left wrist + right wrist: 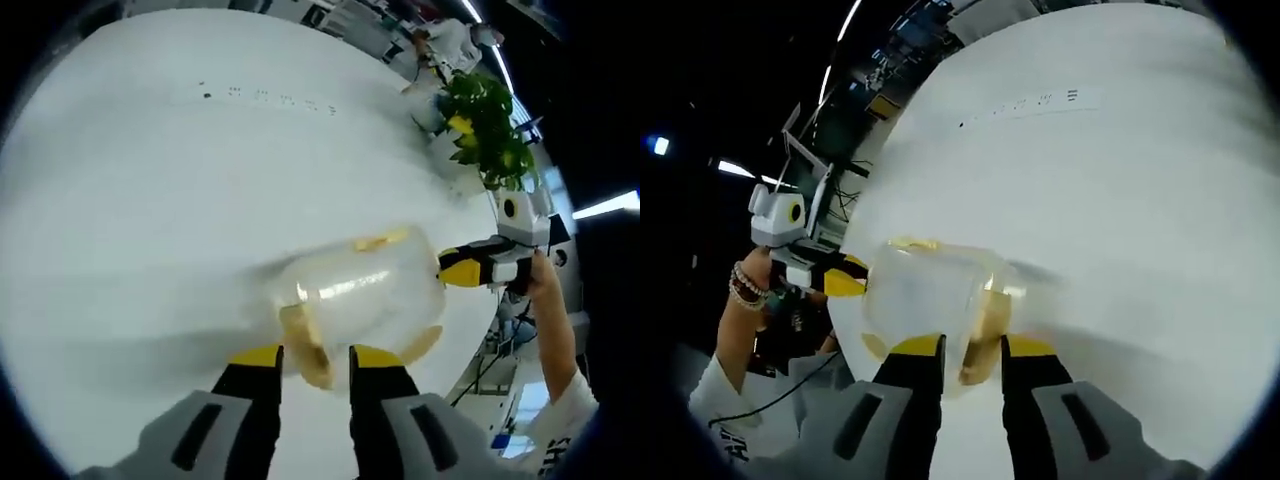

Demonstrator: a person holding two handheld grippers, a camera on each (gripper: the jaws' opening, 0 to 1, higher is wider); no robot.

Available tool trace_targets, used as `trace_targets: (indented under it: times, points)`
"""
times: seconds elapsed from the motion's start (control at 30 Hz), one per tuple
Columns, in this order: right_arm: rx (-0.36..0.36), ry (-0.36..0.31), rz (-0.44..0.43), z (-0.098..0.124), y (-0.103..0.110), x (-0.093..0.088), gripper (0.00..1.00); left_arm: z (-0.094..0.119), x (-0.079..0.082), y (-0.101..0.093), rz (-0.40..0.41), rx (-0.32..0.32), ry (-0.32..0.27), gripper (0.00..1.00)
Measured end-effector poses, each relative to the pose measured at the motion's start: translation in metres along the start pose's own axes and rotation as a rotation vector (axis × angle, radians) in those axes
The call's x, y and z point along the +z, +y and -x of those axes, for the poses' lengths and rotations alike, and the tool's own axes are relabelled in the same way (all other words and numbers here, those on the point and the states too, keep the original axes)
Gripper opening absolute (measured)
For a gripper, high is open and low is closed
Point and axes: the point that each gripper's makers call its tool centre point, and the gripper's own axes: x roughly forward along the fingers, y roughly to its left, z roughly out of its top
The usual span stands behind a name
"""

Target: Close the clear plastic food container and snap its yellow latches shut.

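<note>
Left gripper view: clear plastic food container (360, 290) lies on the white table (150, 200), blurred, rounded-rectangle shape, see-through walls with a bright glare streak. Yellow latches show on its edges: one at the near end (305, 345) just ahead of the left gripper (315, 358), one along the far edge (380, 240), one at the lower right (422, 343). Left gripper jaws stand apart, yellow tips either side of the near latch; can't tell if they touch it. Right gripper (462, 266) comes in from the right, its yellow tip at the container's right end, held by a hand (535, 280); contact unclear.

Right gripper view: same container (930, 290) close in front of the right gripper (970, 348), jaws apart with a yellow latch (985, 350) between the tips. Another latch shows along the container's top edge (912, 243). Left gripper (840, 283) sits at the container's left end. Whether the lid is fully seated can't be told through the blur. Green plant (490, 130) stands at the table's far side.
</note>
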Motion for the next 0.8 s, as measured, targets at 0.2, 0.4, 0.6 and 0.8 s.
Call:
trace_targets:
  times: [0.2,0.4,0.6,0.8]
  points:
    - [-0.007,0.004,0.023,-0.0013,0.0016,-0.0010,0.19,-0.0004,-0.0005,0.0013,-0.022,0.013,0.000,0.20]
    - [0.037,-0.015,-0.019,-0.0013,-0.0012,-0.0003,0.17,-0.0013,-0.0014,0.0013,-0.005,-0.011,-0.010,0.18]
    - [0.060,-0.035,-0.050,-0.0011,-0.0034,0.0001,0.15,-0.0012,-0.0011,0.0015,0.008,-0.006,-0.018,0.15]
    - [0.067,-0.045,-0.065,-0.0012,-0.0020,-0.0008,0.14,-0.0010,-0.0019,0.0024,0.051,-0.002,-0.018,0.12]
